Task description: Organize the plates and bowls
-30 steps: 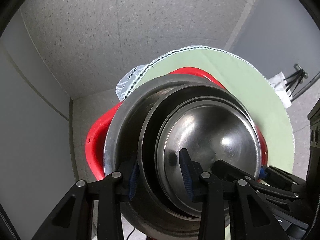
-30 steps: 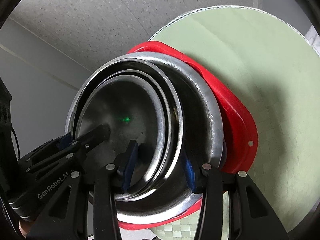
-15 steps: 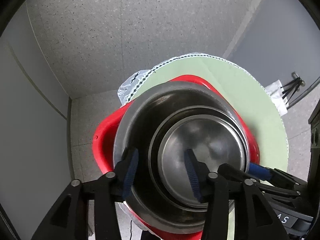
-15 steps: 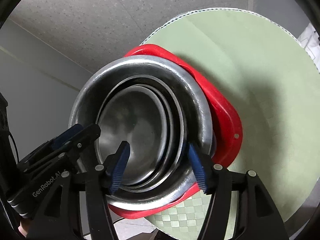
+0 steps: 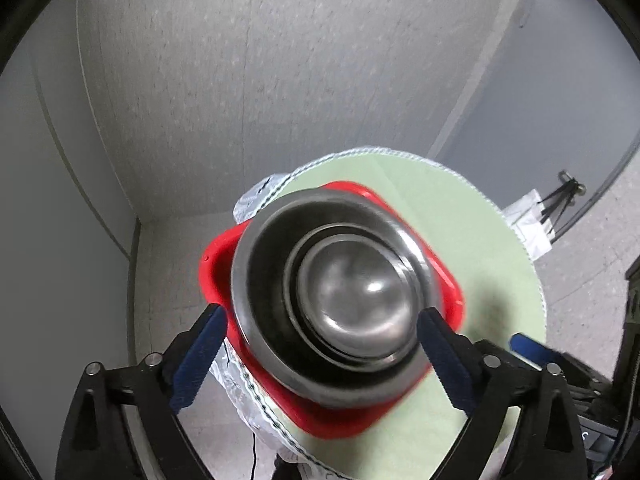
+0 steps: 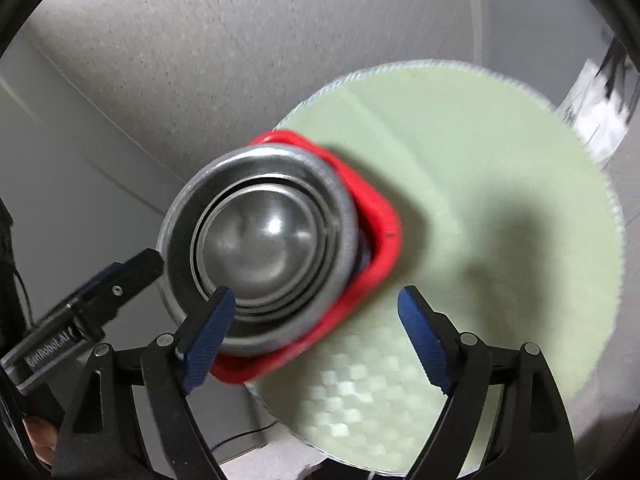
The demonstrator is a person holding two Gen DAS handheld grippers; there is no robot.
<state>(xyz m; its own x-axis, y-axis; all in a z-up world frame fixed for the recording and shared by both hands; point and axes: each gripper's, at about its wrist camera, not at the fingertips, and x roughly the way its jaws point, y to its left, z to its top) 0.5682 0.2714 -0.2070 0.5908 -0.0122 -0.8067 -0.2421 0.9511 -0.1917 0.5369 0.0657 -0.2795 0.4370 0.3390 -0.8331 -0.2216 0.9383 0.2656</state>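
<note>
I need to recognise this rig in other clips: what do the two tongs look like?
Both alike: the left tongs and right tongs have black angular plastic arms with silver rivets and ribbed dark blue pads. The left one's body carries white "GenRobot.AI" lettering, seen from the right camera.

Both grippers [image 5: 320, 354] [image 6: 312, 334] off the bowls [image 5: 332, 304]

Glossy steel bowls [image 5: 352, 300], shiny red plastic tray [image 5: 448, 292], matt green tablecloth [image 5: 480, 248].

Your nested steel bowls [image 5: 340, 300] and the red tray [image 5: 216, 264] beneath them are motion-blurred in both views. The bowls hide most of that tray. The round green table [image 6: 500, 200] is cut off at the bottom edge.
</note>
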